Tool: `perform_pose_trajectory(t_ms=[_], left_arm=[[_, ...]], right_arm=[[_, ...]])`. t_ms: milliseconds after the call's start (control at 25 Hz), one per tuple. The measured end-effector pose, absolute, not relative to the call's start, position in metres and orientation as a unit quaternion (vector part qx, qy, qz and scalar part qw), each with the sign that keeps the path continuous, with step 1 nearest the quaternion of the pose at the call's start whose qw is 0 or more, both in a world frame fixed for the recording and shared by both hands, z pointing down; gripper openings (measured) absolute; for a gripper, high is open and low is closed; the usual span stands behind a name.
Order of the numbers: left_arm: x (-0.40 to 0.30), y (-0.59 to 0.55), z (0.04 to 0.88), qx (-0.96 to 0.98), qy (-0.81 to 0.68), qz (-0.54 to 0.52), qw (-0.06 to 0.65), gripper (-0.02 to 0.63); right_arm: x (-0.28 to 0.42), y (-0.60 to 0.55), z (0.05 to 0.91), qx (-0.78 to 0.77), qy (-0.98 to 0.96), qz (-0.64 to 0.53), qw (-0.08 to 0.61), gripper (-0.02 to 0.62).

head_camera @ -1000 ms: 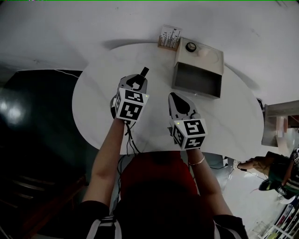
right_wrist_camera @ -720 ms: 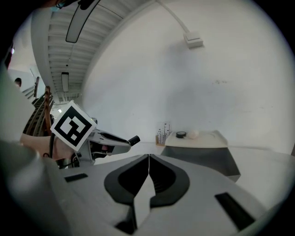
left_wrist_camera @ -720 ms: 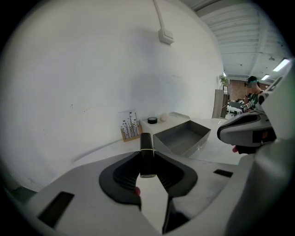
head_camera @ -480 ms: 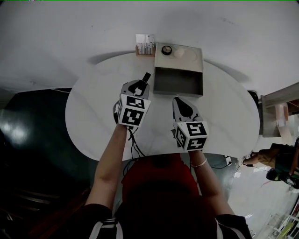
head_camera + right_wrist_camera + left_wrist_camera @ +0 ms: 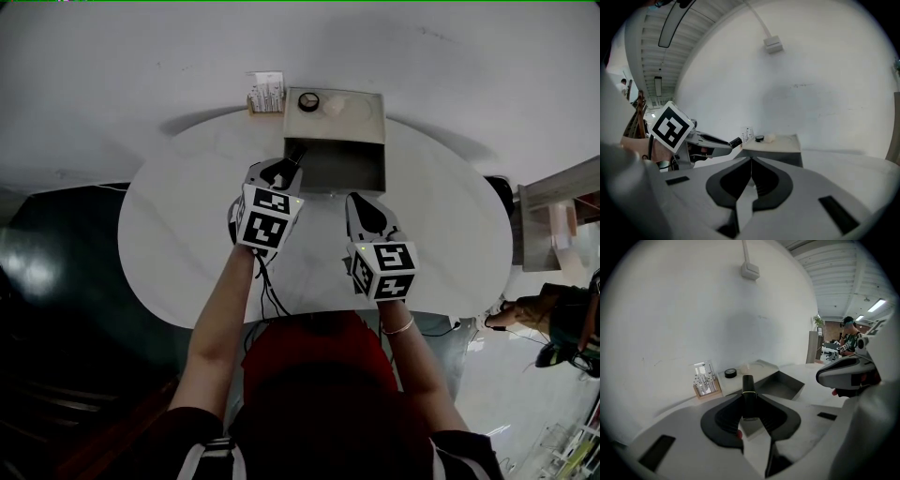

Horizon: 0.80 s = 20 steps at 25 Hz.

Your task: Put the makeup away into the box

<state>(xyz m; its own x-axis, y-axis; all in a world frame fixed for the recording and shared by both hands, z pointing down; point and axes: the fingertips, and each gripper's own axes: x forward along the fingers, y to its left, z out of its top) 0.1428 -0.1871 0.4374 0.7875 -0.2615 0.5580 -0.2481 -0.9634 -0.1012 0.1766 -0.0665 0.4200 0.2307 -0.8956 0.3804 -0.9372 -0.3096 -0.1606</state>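
My left gripper (image 5: pixel 287 170) (image 5: pixel 749 414) is shut on a black makeup tube with a thin gold ring (image 5: pixel 294 153) (image 5: pixel 748 393). The tube points forward, and its tip reaches the near left edge of the open grey box (image 5: pixel 382 167) (image 5: pixel 796 386). The box stands at the back of the round white table (image 5: pixel 187 206), with its lid (image 5: pixel 356 97) laid flat behind it. My right gripper (image 5: pixel 357 200) (image 5: pixel 751 162) hovers just before the box's near right side, jaws together with nothing between them. In the right gripper view the left gripper (image 5: pixel 710 140) and tube (image 5: pixel 735 141) show at the left.
On the lid lie a small black round compact (image 5: pixel 307 100) (image 5: pixel 731 373) and a pale white item (image 5: pixel 336 107). A clear organizer of small items (image 5: pixel 266 92) (image 5: pixel 705 380) stands left of the box. A person (image 5: pixel 555 328) stands beyond the table's right edge.
Both grippers have moved forward toward the box. The tube's tip, earlier well short of the box, now reaches its near edge. Both jaws stand as before.
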Motion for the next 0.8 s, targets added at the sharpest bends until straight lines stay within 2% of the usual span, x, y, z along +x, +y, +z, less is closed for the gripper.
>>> perform_pose_trajectory(t_ms=[800], left_arm=[[0.229,-0.145,0.475,-0.934,0.031,-0.35,0.06,0.11]], right_arm=[[0.253,-0.037,0.444,0.805,-0.543,0.236,0.037,0.015]])
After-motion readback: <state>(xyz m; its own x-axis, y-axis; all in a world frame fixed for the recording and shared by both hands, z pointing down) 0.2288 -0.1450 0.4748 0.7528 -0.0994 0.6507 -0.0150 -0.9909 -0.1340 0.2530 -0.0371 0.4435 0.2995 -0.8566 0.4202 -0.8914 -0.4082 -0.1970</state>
